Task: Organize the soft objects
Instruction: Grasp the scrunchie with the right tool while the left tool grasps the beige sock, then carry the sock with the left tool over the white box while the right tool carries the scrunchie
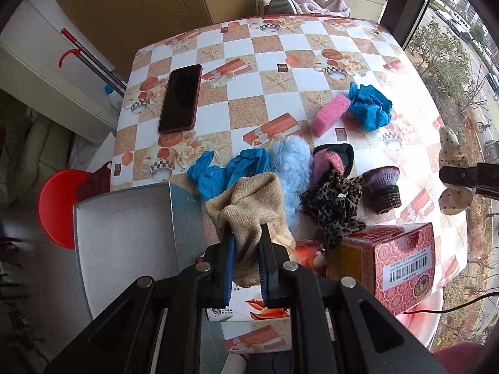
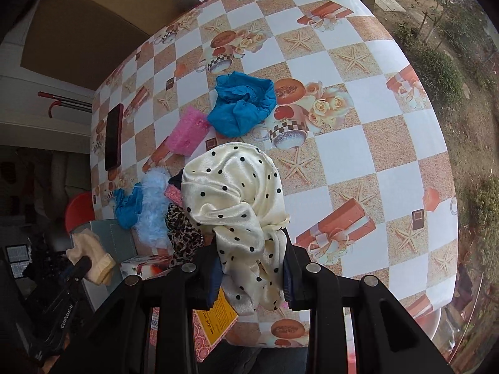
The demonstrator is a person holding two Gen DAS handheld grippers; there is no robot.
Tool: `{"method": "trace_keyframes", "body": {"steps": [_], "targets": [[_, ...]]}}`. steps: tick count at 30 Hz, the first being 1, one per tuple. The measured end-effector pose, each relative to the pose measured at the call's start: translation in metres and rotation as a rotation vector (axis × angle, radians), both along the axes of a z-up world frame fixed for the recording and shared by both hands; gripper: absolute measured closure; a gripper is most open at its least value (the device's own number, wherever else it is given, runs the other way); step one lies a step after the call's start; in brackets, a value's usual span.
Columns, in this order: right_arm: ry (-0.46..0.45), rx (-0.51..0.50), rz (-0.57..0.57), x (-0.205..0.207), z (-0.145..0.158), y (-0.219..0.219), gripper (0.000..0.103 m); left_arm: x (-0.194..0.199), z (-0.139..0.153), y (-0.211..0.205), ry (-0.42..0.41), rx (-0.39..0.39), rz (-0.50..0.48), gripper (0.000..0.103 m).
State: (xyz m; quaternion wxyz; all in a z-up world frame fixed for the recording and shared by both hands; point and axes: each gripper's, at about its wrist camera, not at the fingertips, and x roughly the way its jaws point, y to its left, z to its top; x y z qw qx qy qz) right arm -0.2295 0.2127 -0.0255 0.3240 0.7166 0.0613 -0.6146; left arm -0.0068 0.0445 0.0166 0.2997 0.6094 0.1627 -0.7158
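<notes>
My left gripper (image 1: 246,237) is shut on a beige knit sock (image 1: 249,208), held just right of the open grey box (image 1: 124,230). My right gripper (image 2: 252,261) is shut on a cream polka-dot scrunchie (image 2: 237,193), held above the table; it also shows in the left wrist view (image 1: 452,155). On the table lie a blue glove (image 1: 227,171), a light-blue fluffy piece (image 1: 293,168), a pink-and-black sock (image 1: 333,159), a leopard scrunchie (image 1: 333,205), a purple knit piece (image 1: 382,187), a pink sponge (image 1: 332,113) and a crumpled blue glove (image 1: 369,106).
A dark phone (image 1: 181,98) lies at the table's left. A red patterned carton (image 1: 396,261) stands near the front edge. A red stool (image 1: 57,202) stands beside the table at left. A window runs along the right.
</notes>
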Motion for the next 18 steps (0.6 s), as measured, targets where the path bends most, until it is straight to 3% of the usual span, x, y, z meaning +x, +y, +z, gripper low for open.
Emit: {"method": "trace_keyframes", "body": {"steps": [6, 18], "targets": [[0.032, -0.032, 0.072, 0.036, 0.031, -0.011, 0.07, 0.029, 0.007, 0.007, 0.02, -0.004, 0.017, 0.088], [0.139, -0.072, 0.111, 0.122, 0.077, -0.028, 0.07, 0.1, 0.02, -0.004, 0.083, -0.022, 0.028, 0.088]]}}
